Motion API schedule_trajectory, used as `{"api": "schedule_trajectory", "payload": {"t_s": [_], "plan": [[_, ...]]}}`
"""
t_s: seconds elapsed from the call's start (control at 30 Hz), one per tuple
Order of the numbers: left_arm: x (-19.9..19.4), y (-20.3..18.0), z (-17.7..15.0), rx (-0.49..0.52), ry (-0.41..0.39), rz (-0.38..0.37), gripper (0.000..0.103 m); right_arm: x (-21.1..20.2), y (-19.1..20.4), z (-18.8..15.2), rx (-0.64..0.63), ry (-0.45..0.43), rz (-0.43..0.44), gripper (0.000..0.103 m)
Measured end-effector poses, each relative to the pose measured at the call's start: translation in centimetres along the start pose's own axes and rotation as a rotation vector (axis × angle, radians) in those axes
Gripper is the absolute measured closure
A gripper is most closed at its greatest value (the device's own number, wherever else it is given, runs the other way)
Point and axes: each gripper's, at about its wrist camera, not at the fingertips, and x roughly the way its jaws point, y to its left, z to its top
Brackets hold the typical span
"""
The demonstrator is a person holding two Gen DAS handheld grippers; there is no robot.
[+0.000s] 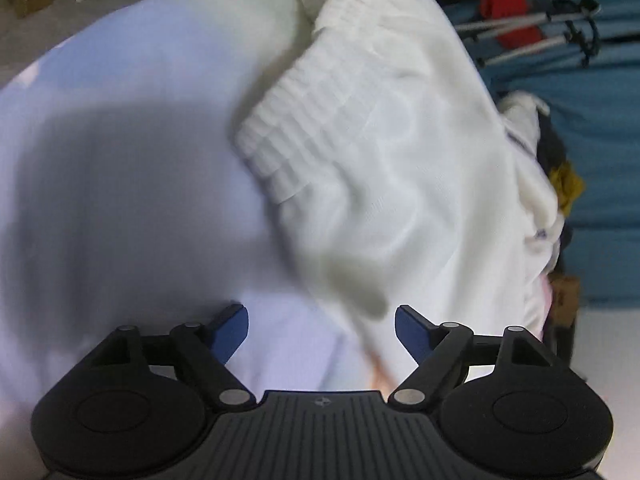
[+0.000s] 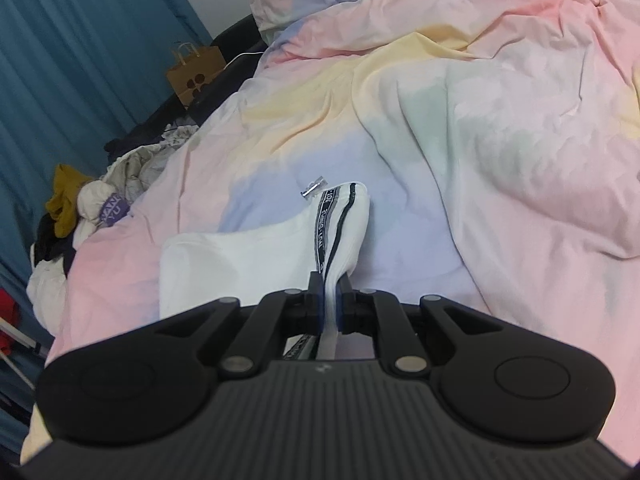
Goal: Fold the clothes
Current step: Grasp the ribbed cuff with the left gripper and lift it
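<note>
Folding has barely begun, by the look of it. A white garment (image 2: pixel 240 264) with a black-and-grey striped band lies loosely on a pastel bedspread (image 2: pixel 500 140), one end pinched between the closed fingers of the right gripper (image 2: pixel 330 304); no crisp fold shows yet. The left gripper (image 1: pixel 322 334) hovers with its blue-padded fingers spread wide and nothing between them, above a pale lavender sheet (image 1: pixel 120 160), just beside a white ribbed knit (image 1: pixel 360 120) that lies rumpled and unfolded. Whether this knit and the striped piece are one garment cannot be told. Only the right wrist view shows the grip, the striped band and a pile of other clothes (image 2: pixel 88 208) near a blue curtain (image 2: pixel 80 60), likely waiting their turn. Only the left wrist view, somewhat blurred, shows the knit's ribbed cuff or hem.
</note>
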Motion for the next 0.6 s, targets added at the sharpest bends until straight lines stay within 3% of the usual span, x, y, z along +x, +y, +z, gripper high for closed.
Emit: {"api": "schedule_trajectory", "payload": {"t_s": [0.13,0.2,0.27,0.3,0.37,0.53,0.6], "plan": [[0.7,-0.5,0.2,-0.021,-0.063,-0.009,0.024,0.0,-0.4,0.1,0.040,0.011,0.005,0.093],[0.7,0.0,0.5,-0.041,-0.114,-0.012,0.042,0.1,-0.3,0.0,0.029,0.008,-0.002,0.093],[0.2,0.8,0.6,-0.075,-0.155,-0.011,0.086,0.2,-0.2,-0.1,0.022,0.007,-0.008,0.093],[-0.1,1.3,0.6,-0.095,-0.172,-0.013,0.091,0.3,-0.2,-0.1,0.023,0.008,-0.010,0.093],[-2.0,2.0,0.2,-0.117,-0.217,-0.086,0.096,0.6,-0.4,-0.2,0.032,0.016,-0.018,0.093],[-8.9,3.7,-1.0,-0.126,-0.326,-0.304,0.098,0.5,-1.4,-0.3,0.099,0.055,-0.017,0.093],[-11.0,4.9,-1.3,-0.138,-0.345,-0.321,0.098,0.2,-2.1,-0.4,0.148,0.080,0.003,0.093]]}}
